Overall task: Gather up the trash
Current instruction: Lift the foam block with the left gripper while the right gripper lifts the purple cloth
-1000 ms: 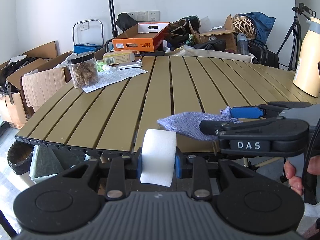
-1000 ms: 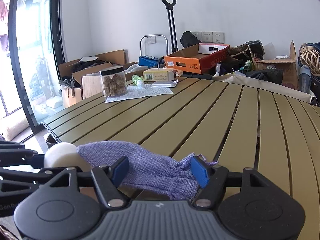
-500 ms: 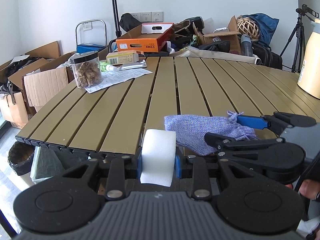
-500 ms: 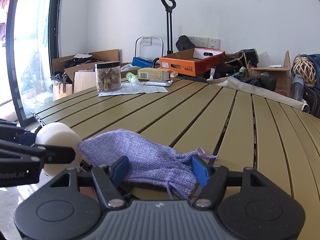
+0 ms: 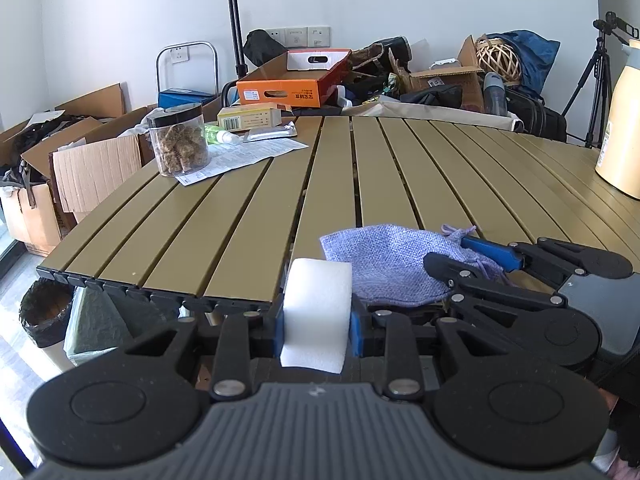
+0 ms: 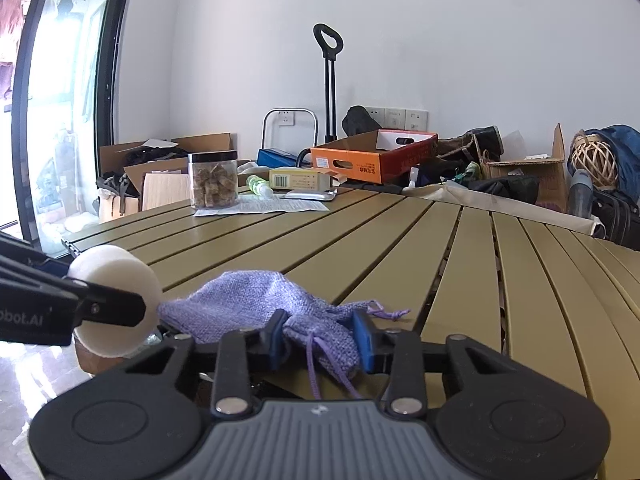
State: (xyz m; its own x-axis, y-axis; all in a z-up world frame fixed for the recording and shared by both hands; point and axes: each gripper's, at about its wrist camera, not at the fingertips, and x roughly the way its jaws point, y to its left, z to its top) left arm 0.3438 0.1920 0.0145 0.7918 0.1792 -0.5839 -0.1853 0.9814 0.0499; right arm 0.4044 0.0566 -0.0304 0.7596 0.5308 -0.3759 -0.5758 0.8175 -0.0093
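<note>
A white foam block (image 5: 316, 320) sits pinched between the blue pads of my left gripper (image 5: 318, 326), just off the near edge of the slatted olive table (image 5: 248, 208). From the right wrist view the foam (image 6: 116, 300) looks round. A purple woven drawstring pouch (image 5: 384, 264) lies on the table's near edge beside it. My right gripper (image 6: 320, 340) is closing its jaws on the pouch (image 6: 248, 304), with the pads pressing its gathered neck and the cords hanging down. In the left wrist view the right gripper (image 5: 452, 251) reaches in from the right.
At the far left of the table stand a jar of brown chunks (image 5: 178, 140), a printed sheet (image 5: 244, 156), a small box (image 5: 252, 118) and a green bottle. A cream flask (image 5: 620, 120) stands far right. A black bin (image 5: 44, 312) and green bag (image 5: 92, 328) sit below left. Boxes line the wall.
The right gripper sank to the pouch and its jaws narrowed from wide apart to pinching the pouch's neck. The left gripper kept still with the foam.
</note>
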